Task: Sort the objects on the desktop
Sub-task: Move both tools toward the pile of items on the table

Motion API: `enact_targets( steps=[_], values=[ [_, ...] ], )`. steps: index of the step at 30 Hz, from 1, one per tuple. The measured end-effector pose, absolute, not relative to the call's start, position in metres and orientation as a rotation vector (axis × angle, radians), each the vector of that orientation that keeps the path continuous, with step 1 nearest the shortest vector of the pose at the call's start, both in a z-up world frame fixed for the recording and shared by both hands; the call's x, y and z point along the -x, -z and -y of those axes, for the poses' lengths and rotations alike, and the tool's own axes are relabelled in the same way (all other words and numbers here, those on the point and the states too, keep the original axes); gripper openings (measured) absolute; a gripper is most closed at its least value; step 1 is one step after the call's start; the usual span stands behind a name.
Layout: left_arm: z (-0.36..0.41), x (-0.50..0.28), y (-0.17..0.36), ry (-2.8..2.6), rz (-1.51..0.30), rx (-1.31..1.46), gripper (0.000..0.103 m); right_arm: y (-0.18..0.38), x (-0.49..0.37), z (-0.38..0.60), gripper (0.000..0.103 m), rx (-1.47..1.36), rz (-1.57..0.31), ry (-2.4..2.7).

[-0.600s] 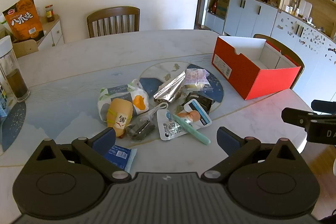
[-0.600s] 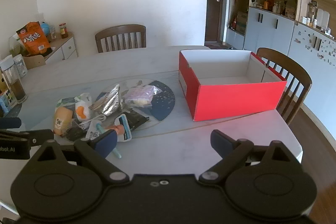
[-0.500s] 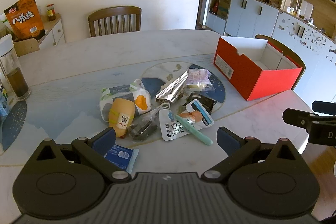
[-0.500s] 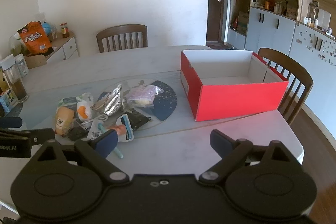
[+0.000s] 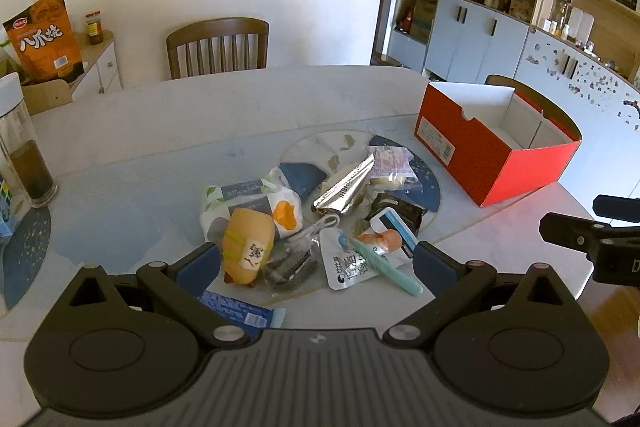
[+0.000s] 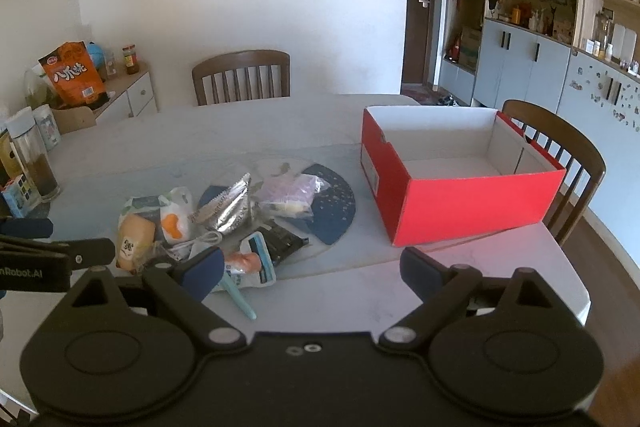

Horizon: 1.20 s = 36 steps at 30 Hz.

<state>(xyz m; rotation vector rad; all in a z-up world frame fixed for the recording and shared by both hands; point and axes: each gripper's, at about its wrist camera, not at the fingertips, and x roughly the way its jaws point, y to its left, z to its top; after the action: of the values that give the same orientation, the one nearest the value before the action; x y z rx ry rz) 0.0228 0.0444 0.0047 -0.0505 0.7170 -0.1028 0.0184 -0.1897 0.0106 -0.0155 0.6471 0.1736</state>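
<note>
The left claw (image 5: pixel 316 263) hangs over the table's near edge, tilted downward, jaws wide and empty. The right claw (image 6: pixel 310 269) hangs beside it, likewise tilted, spread and empty.

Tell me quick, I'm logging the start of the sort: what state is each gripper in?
Left gripper: open, holding nothing, above the clutter pile.
Right gripper: open, holding nothing, above bare table near the red box.

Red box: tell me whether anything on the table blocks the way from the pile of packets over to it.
Nothing visible does. The pile of packets lies on the table to the left of the red box, and the strip of tabletop between them is bare. The box is open at the top and looks empty. Both tongs are open and hold nothing.
</note>
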Motion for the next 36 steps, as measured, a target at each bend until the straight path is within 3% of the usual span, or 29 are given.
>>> enact_targets(
  steps=[17, 36],
  values=[
    [-0.074, -0.045, 0.003, 0.154, -0.723, 0.048, 0.103, -0.015, -0.033, 0.152, 0.094, 0.016, -0.619, -0.193],
    [-0.086, -0.091, 0.039, 0.044, -0.775, 0.064, 0.102, 0.019, -0.093, 0.127, 0.091, 0.084, -0.641, -0.326]
  ],
)
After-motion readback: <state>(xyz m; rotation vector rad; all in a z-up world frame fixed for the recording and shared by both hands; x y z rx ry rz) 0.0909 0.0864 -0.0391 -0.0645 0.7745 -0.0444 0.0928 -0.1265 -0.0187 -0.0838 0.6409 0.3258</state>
